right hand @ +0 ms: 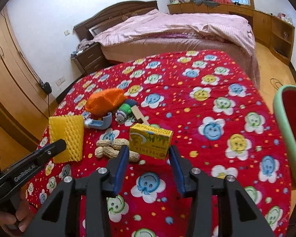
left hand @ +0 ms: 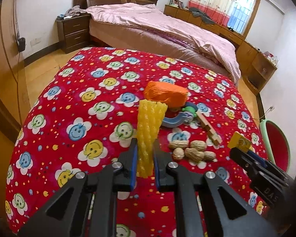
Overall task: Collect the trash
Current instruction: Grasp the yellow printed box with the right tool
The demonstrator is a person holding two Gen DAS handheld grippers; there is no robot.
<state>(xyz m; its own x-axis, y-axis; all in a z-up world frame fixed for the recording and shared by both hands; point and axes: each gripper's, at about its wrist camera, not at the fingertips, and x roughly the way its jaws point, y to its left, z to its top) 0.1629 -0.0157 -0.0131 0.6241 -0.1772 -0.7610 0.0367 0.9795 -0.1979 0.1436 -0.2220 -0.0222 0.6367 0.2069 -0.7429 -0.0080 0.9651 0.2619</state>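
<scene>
Left gripper [left hand: 145, 148] pinches ribbed yellow foam net [left hand: 149, 130]; right gripper [right hand: 149, 152] clasps cardboard box [right hand: 150, 140].

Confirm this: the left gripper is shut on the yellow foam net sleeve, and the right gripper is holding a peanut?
Not the peanut. The left gripper is shut on the yellow foam net sleeve, but the right wrist view shows the right gripper holding the small yellow cardboard box; the peanuts in their shells lie on the red cloth.

Under me a red smiley-flower blanket [right hand: 197, 102] carries peanuts [left hand: 191, 151]; beyond them lie a wooden clip [left hand: 208, 127], blue ring toy [left hand: 172, 121] and orange yarn [left hand: 165, 95].
</scene>
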